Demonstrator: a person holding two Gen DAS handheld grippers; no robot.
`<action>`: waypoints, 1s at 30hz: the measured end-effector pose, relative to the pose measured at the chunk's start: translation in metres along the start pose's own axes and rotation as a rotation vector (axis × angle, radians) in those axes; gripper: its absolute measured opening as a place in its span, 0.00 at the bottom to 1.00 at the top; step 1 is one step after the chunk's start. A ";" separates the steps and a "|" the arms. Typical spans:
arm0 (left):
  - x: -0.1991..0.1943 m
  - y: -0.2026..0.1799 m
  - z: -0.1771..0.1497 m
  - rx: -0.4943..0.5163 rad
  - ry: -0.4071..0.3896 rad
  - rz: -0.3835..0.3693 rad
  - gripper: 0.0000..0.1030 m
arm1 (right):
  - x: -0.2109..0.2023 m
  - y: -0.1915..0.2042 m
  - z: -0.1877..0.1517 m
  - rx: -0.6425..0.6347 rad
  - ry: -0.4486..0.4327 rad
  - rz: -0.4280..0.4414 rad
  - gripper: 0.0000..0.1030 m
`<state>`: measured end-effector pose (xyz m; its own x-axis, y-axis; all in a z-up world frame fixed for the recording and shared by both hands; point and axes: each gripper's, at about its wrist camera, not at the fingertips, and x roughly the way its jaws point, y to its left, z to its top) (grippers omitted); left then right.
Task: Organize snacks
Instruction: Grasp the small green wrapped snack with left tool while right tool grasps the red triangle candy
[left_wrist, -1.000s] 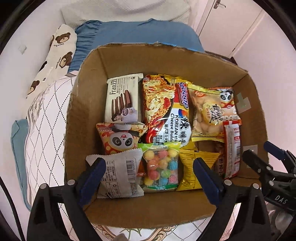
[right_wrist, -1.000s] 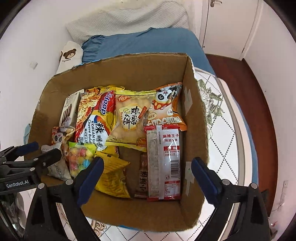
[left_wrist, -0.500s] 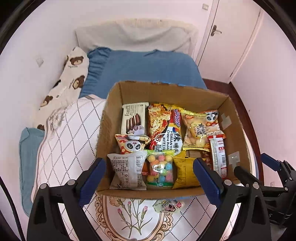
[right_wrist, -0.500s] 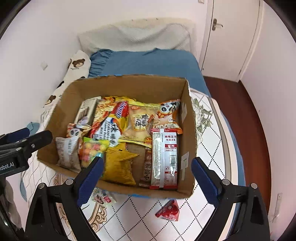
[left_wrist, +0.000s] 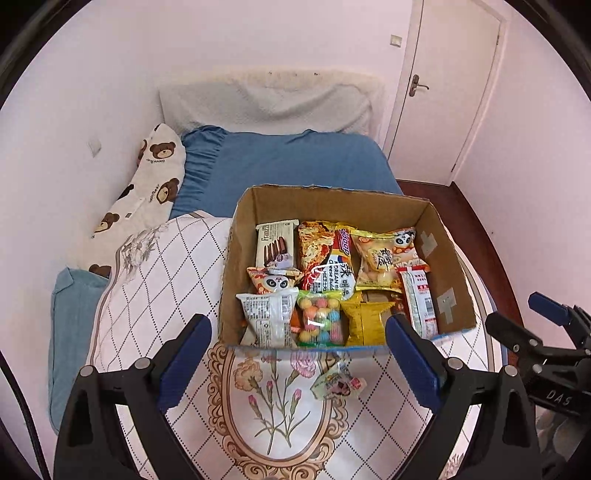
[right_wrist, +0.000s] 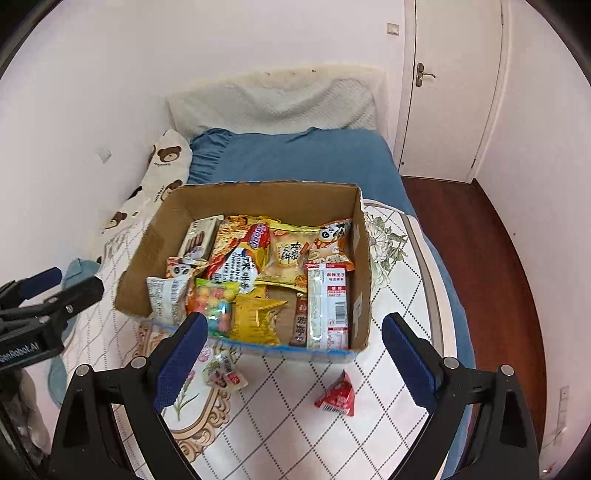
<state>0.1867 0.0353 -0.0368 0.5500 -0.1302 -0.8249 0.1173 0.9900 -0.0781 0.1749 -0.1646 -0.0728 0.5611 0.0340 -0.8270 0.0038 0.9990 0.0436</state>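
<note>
left wrist: left gripper (left_wrist: 297, 352) tilted down, agape

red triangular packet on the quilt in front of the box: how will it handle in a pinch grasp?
The red triangular packet looks puffed and pyramid-shaped, so it probably tips or spins if nudged. Its glossy film is likely slippery and crushable. It seems small and probably light, and the soft quilt under it may give when pressed.

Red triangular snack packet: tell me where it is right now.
In the right wrist view the red triangular packet lies on the quilted bedcover, just outside the cardboard box, below its near right corner.
</note>
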 end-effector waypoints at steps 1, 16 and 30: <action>-0.003 0.000 -0.002 0.000 0.001 -0.004 0.94 | -0.005 0.000 -0.002 0.004 -0.001 -0.001 0.95; 0.062 -0.004 -0.071 -0.040 0.216 -0.020 0.94 | 0.055 -0.055 -0.073 0.150 0.179 0.030 0.61; 0.207 -0.039 -0.106 -0.007 0.521 -0.091 0.94 | 0.175 -0.105 -0.125 0.344 0.374 0.068 0.61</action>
<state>0.2086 -0.0247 -0.2635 0.0540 -0.1733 -0.9834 0.1390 0.9765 -0.1644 0.1694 -0.2604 -0.2917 0.2354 0.1691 -0.9571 0.2850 0.9294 0.2344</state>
